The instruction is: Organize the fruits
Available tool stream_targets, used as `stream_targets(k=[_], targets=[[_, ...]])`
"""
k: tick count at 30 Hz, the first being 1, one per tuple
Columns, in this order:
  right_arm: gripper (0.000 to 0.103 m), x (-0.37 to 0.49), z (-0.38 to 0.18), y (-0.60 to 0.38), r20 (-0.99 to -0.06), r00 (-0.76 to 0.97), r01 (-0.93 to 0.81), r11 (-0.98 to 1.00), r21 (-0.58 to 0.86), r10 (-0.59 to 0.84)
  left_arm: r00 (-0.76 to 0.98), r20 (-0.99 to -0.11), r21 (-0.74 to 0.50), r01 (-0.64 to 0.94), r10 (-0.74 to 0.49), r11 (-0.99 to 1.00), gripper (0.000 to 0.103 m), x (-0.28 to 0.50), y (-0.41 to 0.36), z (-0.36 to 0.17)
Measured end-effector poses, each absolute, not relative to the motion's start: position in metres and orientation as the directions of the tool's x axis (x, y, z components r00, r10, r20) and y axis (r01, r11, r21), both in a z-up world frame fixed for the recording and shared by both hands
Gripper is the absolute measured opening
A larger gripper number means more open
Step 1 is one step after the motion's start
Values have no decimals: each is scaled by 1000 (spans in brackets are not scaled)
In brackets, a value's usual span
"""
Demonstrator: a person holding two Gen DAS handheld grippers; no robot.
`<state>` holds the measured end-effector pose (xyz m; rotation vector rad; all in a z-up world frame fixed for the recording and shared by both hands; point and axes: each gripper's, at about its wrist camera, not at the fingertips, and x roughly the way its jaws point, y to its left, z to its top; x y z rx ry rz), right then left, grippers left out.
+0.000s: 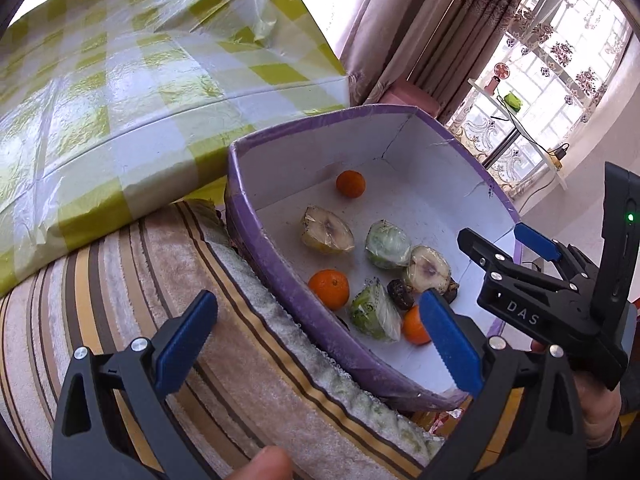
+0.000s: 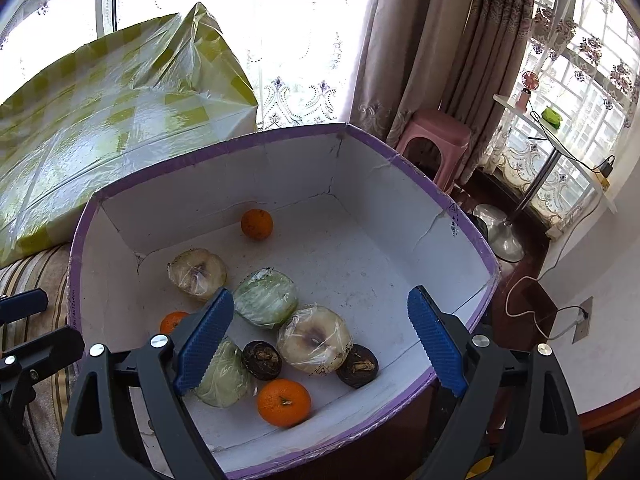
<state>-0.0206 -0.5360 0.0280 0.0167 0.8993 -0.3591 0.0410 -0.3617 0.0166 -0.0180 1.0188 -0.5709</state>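
Observation:
A purple-edged white box (image 2: 472, 236) (image 1: 256, 240) holds the fruits. In it lie three oranges: one at the back (image 2: 257, 223) (image 1: 350, 184), one at the left (image 2: 173, 321) (image 1: 329, 288), one at the front (image 2: 283, 402) (image 1: 414, 326). There are also several plastic-wrapped fruit halves (image 2: 314, 340) (image 1: 326, 230), some green (image 2: 266, 299), and two dark round fruits (image 2: 261, 360) (image 2: 358, 366). My right gripper (image 2: 320, 340) is open and empty above the front of the box. My left gripper (image 1: 320, 340) is open and empty over the box's left wall. The right gripper also shows in the left wrist view (image 1: 504, 240).
The box sits on a striped cloth (image 1: 120, 280). A yellow-checked plastic-covered block (image 1: 140, 92) (image 2: 100, 120) stands to the left. A pink stool (image 2: 434, 140), a small white table (image 2: 560, 148), curtains and a wall socket with a cable (image 2: 582, 318) are to the right.

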Motion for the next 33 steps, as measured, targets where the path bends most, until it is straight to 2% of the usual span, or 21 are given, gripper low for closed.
stream_targets(k=[7, 10, 22, 33], targets=[[86, -23, 25, -538, -773, 548, 332, 931, -151, -321, 483, -764, -186, 470, -427, 863, 101, 32, -374, 38], [86, -22, 19, -543, -785, 529, 348, 926, -146, -322, 487, -750, -187, 492, -447, 850, 101, 34, -384, 40], [86, -23, 7, -552, -802, 499, 381, 914, -139, -330, 437, -789, -185, 501, -432, 845, 101, 53, -406, 6], [86, -25, 9, -555, -799, 503, 385, 913, -135, -330, 484, -771, -136, 510, -414, 850, 101, 44, -407, 9]])
